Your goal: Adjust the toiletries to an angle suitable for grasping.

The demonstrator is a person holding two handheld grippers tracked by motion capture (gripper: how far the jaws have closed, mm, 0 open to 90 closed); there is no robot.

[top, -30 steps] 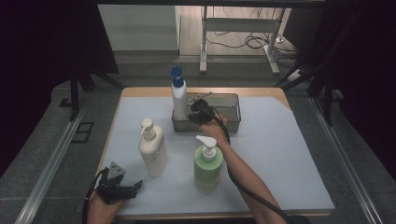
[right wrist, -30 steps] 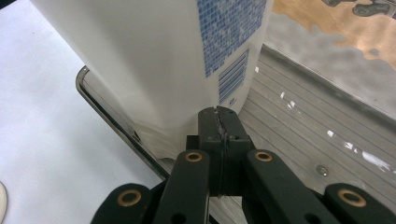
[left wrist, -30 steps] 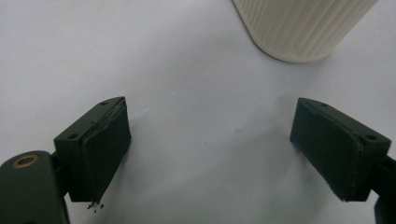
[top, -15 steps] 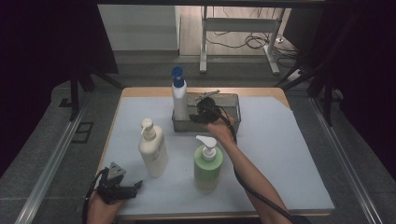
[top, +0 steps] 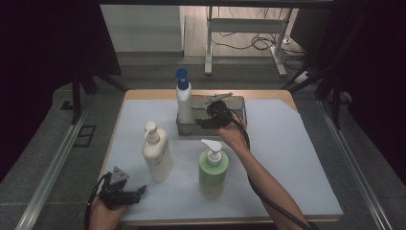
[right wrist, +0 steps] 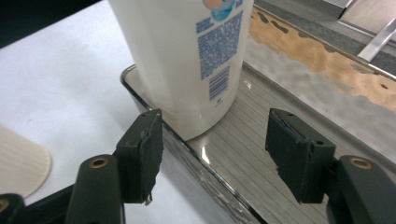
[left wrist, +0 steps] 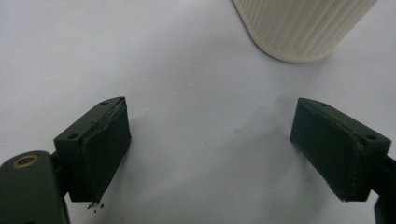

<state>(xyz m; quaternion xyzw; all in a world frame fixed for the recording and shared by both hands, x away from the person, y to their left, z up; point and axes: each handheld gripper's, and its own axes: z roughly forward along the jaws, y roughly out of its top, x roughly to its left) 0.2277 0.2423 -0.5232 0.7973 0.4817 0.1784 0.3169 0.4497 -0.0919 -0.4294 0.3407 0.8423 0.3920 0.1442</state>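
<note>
While my left claw (top: 136,190) rests with jaws apart and empty at the desk's (top: 297,158) near-left corner, 1 white bottle (top: 184,103) already stands in the metal tray (top: 237,103). My right claw (top: 203,120), jaws just opening, holds nothing beside it. I judge 2 remain: cream bottle (top: 157,153), green bottle (top: 213,170).

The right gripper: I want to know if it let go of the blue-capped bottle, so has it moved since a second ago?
Yes. The right gripper has backed off the blue-capped bottle in the metal tray, toward the person; its jaws have just been opening, nothing between them.
</note>
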